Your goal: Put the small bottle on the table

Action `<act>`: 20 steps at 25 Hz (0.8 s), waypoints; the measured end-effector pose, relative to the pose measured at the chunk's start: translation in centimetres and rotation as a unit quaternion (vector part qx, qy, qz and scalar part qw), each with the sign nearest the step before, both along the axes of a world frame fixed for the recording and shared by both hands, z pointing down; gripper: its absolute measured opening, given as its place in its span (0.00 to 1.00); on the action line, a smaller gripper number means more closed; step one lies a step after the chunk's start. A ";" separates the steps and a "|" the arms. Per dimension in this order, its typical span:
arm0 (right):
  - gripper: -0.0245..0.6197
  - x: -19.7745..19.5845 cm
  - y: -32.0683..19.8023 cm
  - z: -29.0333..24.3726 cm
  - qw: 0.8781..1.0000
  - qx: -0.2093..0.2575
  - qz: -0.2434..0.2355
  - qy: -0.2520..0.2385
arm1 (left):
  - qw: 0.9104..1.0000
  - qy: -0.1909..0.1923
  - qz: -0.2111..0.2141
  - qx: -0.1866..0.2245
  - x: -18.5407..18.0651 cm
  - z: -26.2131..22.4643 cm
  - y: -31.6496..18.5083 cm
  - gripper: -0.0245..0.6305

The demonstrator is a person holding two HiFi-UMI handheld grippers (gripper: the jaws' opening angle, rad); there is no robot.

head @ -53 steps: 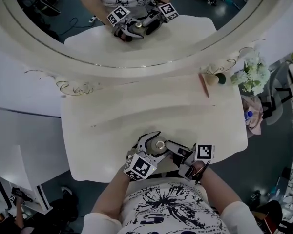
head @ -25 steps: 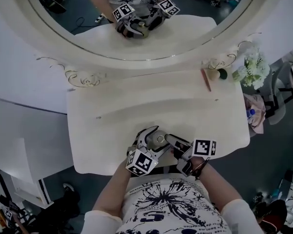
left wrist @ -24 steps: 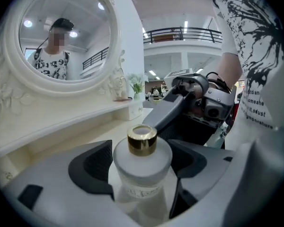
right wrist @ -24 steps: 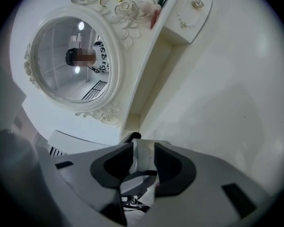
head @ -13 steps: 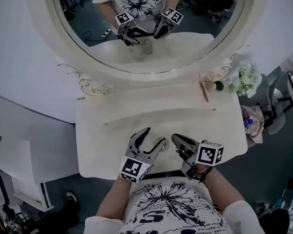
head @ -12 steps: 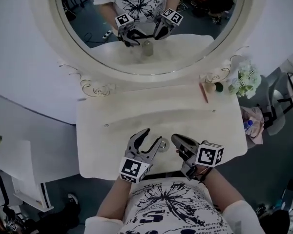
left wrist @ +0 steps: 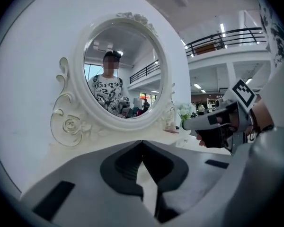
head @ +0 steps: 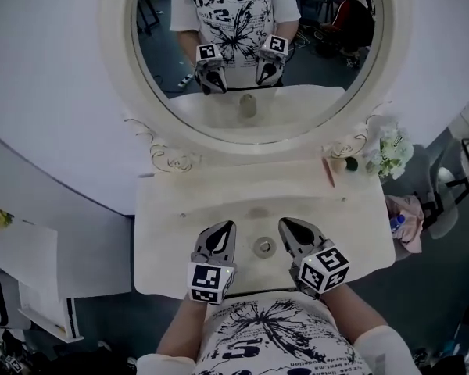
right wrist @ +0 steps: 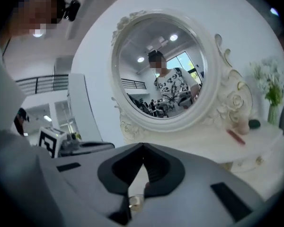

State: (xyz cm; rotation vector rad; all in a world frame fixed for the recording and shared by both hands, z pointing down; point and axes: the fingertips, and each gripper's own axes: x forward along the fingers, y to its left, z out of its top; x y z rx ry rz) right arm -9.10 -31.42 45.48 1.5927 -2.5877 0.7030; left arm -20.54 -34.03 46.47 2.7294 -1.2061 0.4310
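The small bottle [head: 264, 247] stands upright on the white dressing table [head: 180, 209], near its front edge; only its round cap shows from above. My left gripper [head: 227, 225] hovers just left of it and my right gripper [head: 284, 223] just right of it, neither touching it. Both have just been closing and are now shut with nothing between the jaws. In the left gripper view the left gripper [left wrist: 142, 141] points at the mirror. In the right gripper view the bottle's cap [right wrist: 135, 202] peeks below the shut right gripper [right wrist: 143, 145].
A large oval mirror [head: 250, 53] with a carved white frame stands at the back of the table. At the back right lie a pink stick [head: 327, 172] and a small round item [head: 350, 163], beside white flowers [head: 391, 151]. The floor drops away around the table.
Both grippers have let go of the bottle, drawn apart and risen, and their jaws have shut. The bottle stays standing on the table. The head view has tilted up toward the mirror.
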 end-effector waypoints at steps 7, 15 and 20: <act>0.06 0.8 0.2 0.0 0.993 0.050 0.013 0.105 | 1.000 0.002 -0.002 0.005 -0.8 -2.1 -0.1 0.07; 0.06 1.8 0.3 -1.2 0.993 0.047 0.030 0.104 | 1.000 -0.003 -0.002 0.015 -0.4 -3.2 0.5 0.07; 0.06 1.8 0.8 -1.6 0.991 0.055 0.027 0.120 | 1.000 0.007 0.003 0.015 0.1 -3.9 1.0 0.07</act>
